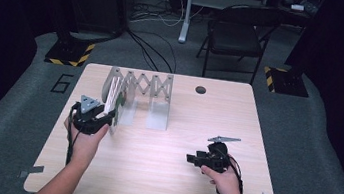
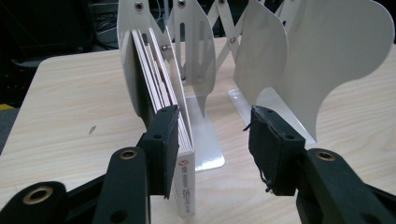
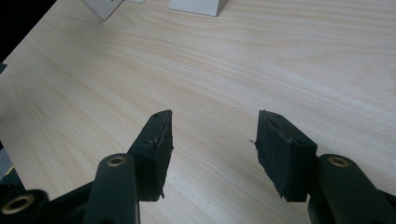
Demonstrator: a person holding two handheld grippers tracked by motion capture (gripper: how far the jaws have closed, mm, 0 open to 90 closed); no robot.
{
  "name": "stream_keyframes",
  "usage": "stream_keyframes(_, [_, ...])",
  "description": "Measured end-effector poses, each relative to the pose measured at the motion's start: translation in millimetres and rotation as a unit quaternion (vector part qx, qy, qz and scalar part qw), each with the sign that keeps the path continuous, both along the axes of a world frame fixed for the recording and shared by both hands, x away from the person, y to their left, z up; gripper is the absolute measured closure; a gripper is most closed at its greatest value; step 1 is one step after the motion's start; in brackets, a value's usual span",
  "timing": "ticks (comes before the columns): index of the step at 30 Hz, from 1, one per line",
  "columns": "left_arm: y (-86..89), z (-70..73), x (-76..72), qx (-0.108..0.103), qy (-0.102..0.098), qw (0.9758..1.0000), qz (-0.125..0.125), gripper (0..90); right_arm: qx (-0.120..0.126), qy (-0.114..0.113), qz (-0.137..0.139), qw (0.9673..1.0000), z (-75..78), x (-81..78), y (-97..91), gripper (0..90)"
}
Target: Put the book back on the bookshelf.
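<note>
Wooden table (image 1: 151, 160): left tool (image 2: 212, 140) spread beside book (image 2: 184, 177) in rack (image 2: 299, 60); right tool (image 3: 212, 140) spread, empty.

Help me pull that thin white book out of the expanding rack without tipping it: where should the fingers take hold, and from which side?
Grip the thin white book by its near upright edge, which sticks out past the rack's divider toward the person. Come in level from the front, one finger on each cover. The left gripper already lines up there, open, its left finger beside the book.
</note>
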State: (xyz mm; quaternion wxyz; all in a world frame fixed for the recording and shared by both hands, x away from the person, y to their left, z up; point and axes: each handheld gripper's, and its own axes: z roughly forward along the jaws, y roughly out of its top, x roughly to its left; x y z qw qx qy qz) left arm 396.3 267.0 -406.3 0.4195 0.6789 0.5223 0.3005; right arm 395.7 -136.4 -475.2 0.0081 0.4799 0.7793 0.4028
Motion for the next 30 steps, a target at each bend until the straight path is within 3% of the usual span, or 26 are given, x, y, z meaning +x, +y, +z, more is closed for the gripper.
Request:
stream_keyframes(20, [-7.1, -11.2, -38.1, 0.001, 0.009, 0.9988, -0.049, 52.9, 0.000, -0.002, 0.003, 1.0000, 0.4, 0.6, 1.7, 45.9])
stream_keyframes(30, [-10.7, -22.6, -48.6, 0.004, 0.020, 0.9975, -0.068, 52.4, 0.001, 0.000, 0.002, 1.0000, 0.2, 0.8, 2.4, 45.8])
